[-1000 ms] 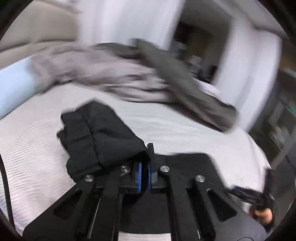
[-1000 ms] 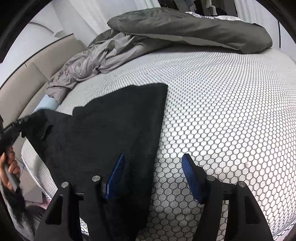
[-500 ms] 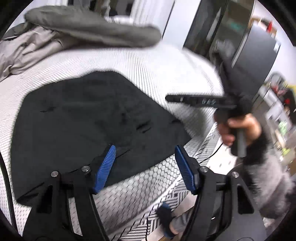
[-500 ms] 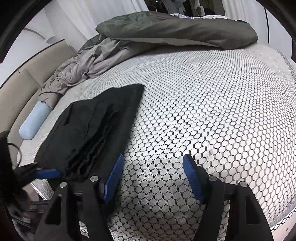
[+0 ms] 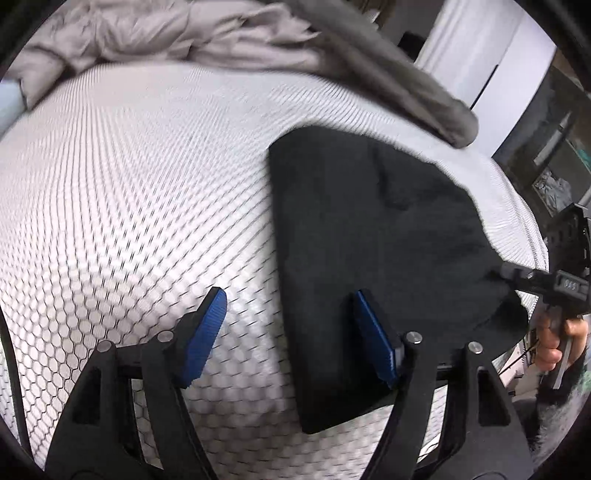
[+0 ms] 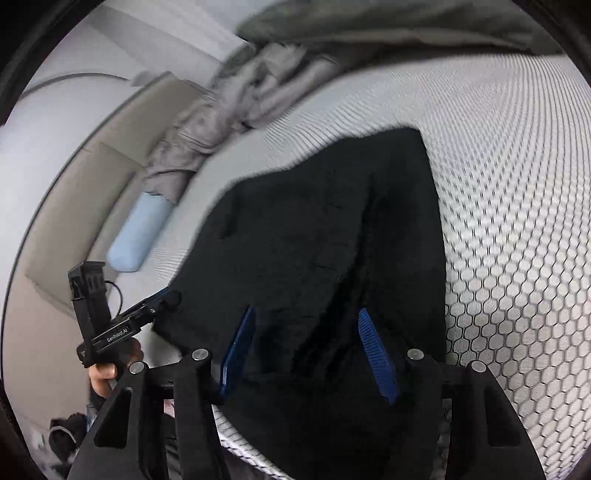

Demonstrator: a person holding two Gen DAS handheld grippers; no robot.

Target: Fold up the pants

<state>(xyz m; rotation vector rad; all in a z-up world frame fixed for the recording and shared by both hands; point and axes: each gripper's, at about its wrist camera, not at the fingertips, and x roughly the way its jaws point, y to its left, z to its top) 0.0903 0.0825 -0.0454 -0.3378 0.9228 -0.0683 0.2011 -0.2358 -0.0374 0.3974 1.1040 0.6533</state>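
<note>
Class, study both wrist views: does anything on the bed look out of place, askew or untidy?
Yes. The black pants lie at the mattress edge with a corner hanging over it, and their outline is uneven rather than squared. A rumpled grey duvet is bunched along the far side. Both grippers, left and right, are open.

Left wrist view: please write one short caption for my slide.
Open left hand-held gripper above black pants lying on a honeycomb-patterned mattress.

A rumpled grey duvet (image 5: 229, 40) lies along the mattress's (image 5: 129, 177) far edge, a pale-blue bolster (image 6: 138, 234) beside the headboard (image 6: 96, 177).
</note>
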